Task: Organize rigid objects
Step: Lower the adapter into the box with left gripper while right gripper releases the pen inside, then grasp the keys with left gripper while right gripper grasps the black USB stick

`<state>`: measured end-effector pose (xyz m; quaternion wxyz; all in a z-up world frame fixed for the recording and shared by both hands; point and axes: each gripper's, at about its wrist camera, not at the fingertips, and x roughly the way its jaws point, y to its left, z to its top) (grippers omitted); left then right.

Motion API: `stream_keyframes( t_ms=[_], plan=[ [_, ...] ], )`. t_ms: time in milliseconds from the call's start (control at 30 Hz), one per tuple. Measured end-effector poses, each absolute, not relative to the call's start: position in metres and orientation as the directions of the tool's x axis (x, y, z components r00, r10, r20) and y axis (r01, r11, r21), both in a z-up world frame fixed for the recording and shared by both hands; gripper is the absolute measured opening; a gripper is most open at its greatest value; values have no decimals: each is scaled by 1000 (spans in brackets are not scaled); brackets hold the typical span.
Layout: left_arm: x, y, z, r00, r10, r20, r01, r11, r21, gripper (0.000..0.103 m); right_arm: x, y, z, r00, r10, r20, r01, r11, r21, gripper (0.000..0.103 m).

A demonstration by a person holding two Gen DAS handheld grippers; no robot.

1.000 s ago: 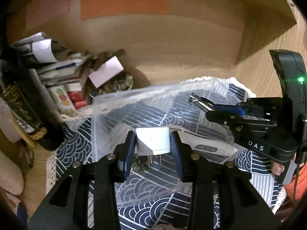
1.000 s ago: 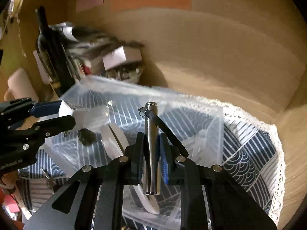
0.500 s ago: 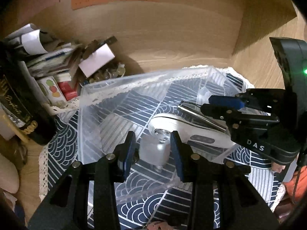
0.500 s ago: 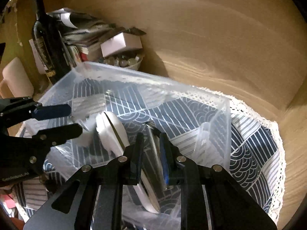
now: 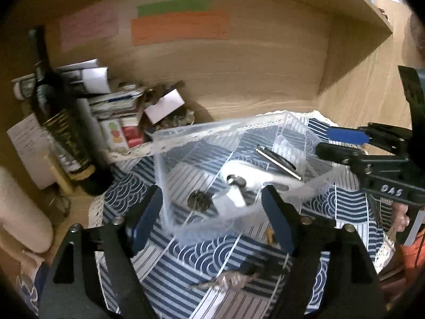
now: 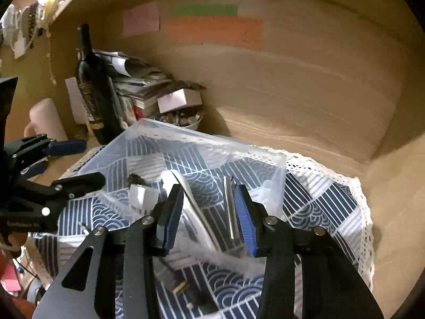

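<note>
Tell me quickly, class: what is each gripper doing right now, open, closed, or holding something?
Left gripper: open, holding nothing, above the clear plastic bin.
Right gripper: open, holding nothing; the metal pen lies in the bin.

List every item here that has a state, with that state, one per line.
left gripper: open, empty.
right gripper: open, empty.
clear plastic bin: uncovered, on the patterned cloth.
metal clip: lying in the bin.
white plug: lying in the bin.
wine bottle: upright.
</note>
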<state>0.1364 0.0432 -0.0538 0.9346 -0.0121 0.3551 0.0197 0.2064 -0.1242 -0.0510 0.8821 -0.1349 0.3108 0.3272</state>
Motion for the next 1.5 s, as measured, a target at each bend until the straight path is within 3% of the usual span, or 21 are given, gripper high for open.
stream_keyframes(
  t_ms=[167,567,700,933,1100,1167,1200,1267,1300,1500],
  plan=[
    [115,47,-67,717,40,-696,-59,998,-4,84,186,-140,-54,594,495,-634,-653,757,-21,43],
    [99,41,-130,576,16,-817,-46,999,-12,84,166,-162,-101,525,448,-724,-637,771,15,45],
    [105,28,-142,551,8,-835,-3,1000,8,84,164,-167,-113,502,433,-749,-632,775,24,52],
    [114,24,-148,537,-30,-843,31,999,-16,83,164,-162,-132,450,413,-791,-655,755,22,53],
    [111,23,-146,559,-32,-828,32,999,-17,64,172,-155,-144,408,409,-817,-668,743,38,52],
    [110,23,-145,568,-30,-822,33,999,-13,57,172,-155,-144,415,411,-811,-674,738,29,44],
    [109,22,-145,572,-29,-819,37,999,-10,37,171,-155,-144,413,413,-812,-677,735,29,33],
    [107,21,-143,573,-44,-819,47,999,-20,14,171,-158,-143,407,421,-811,-677,735,43,25],
    [107,21,-143,572,-52,-819,47,998,-30,9,170,-159,-143,406,425,-809,-675,736,47,25],
    [103,20,-140,569,-59,-820,47,998,-39,7,163,-169,-141,425,428,-798,-656,753,54,24]
  ],
)
